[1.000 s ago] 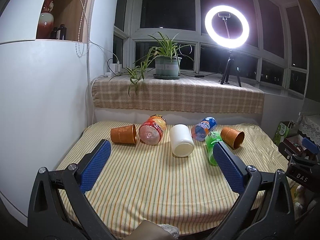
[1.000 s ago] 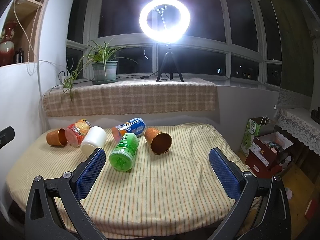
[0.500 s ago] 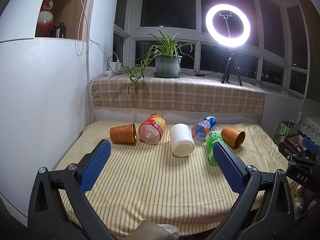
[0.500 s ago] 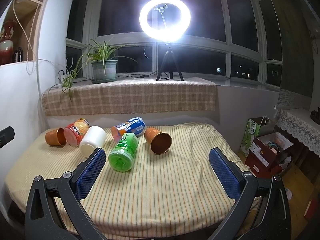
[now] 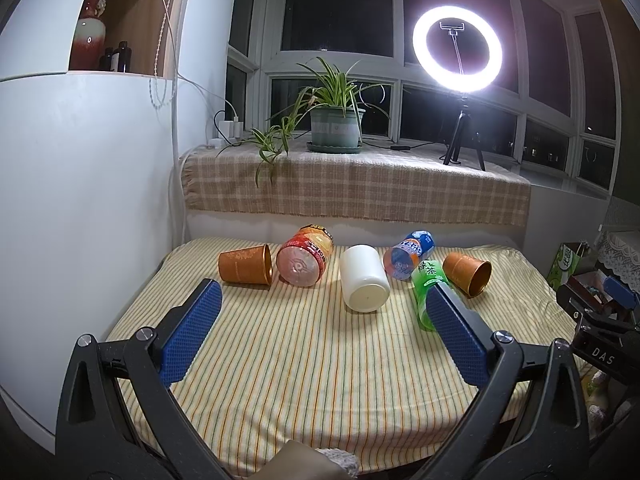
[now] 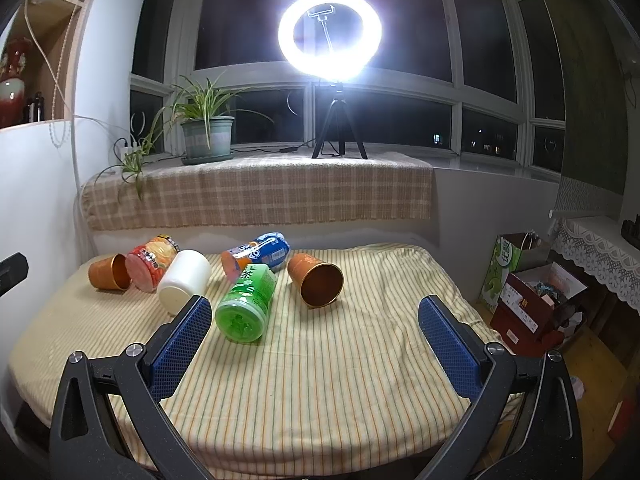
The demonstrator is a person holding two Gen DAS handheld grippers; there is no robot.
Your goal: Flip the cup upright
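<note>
Several cups and bottles lie on their sides in a row on the striped table (image 5: 320,380). An orange cup (image 5: 245,264) lies at the left, also in the right wrist view (image 6: 109,272). A second orange cup (image 5: 467,273) lies at the right with its mouth toward me (image 6: 316,280). A white cup (image 5: 364,278) lies in the middle (image 6: 185,280). My left gripper (image 5: 324,328) is open and empty, well short of the row. My right gripper (image 6: 314,336) is open and empty, just short of the right orange cup.
A red-orange bottle (image 5: 306,256), a blue bottle (image 5: 408,250) and a green bottle (image 6: 246,300) lie between the cups. A wall stands at the left. A checked ledge with a plant (image 5: 336,120) and ring light (image 5: 456,56) is behind. Boxes (image 6: 536,296) stand at the right.
Both views have shifted only slightly; the objects sit a little lower and left in the right wrist view. Nothing on the table has moved.
</note>
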